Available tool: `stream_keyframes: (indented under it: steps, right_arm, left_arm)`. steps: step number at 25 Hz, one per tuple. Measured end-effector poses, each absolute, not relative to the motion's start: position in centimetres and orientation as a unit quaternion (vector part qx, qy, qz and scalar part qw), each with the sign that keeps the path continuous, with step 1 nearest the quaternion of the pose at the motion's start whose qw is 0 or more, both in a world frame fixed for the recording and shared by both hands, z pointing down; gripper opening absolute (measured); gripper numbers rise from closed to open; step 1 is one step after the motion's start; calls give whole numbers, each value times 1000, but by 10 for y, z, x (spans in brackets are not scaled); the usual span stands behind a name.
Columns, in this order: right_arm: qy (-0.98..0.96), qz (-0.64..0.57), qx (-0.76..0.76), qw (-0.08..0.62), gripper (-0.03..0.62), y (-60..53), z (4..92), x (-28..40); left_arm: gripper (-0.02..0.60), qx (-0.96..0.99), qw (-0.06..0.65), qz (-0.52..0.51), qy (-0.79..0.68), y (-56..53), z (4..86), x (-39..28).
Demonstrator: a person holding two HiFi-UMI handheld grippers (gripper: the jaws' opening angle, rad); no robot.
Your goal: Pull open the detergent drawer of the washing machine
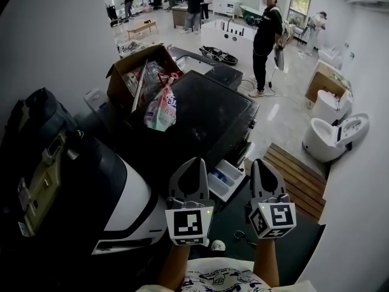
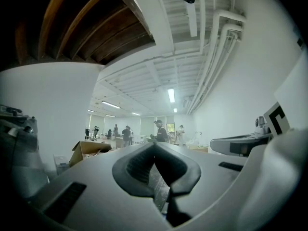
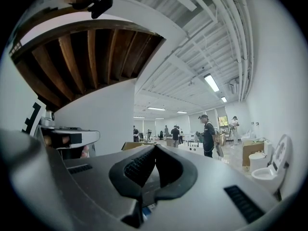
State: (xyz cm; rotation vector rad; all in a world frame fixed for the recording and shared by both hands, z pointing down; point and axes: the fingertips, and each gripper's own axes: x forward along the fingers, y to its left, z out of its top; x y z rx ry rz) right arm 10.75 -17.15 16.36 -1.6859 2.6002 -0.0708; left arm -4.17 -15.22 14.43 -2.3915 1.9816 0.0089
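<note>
Both closed — left gripper (image 1: 195, 160), right gripper (image 1: 261, 162); drawer (image 1: 225, 180) open.

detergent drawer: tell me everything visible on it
The drawer is a white, plastic-looking tray that stands pulled out of the front of the dark washer. Its open top shows dividing walls and a blue insert in one compartment. In the head view it juts toward the person, between the left gripper and the right gripper. Neither seems to touch it; both are shut and empty.

left tool (image 1: 196, 160) seemingly closed, right tool (image 1: 260, 162) closed
</note>
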Motion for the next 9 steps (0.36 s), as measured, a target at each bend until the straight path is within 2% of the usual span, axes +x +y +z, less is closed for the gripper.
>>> stream_keyframes:
  steps: [9]
  right_arm:
    - [837,-23,-546,17,12,-170,166,111]
  left_arm:
    - [12,-770,16,-1,638,-150,146,-40]
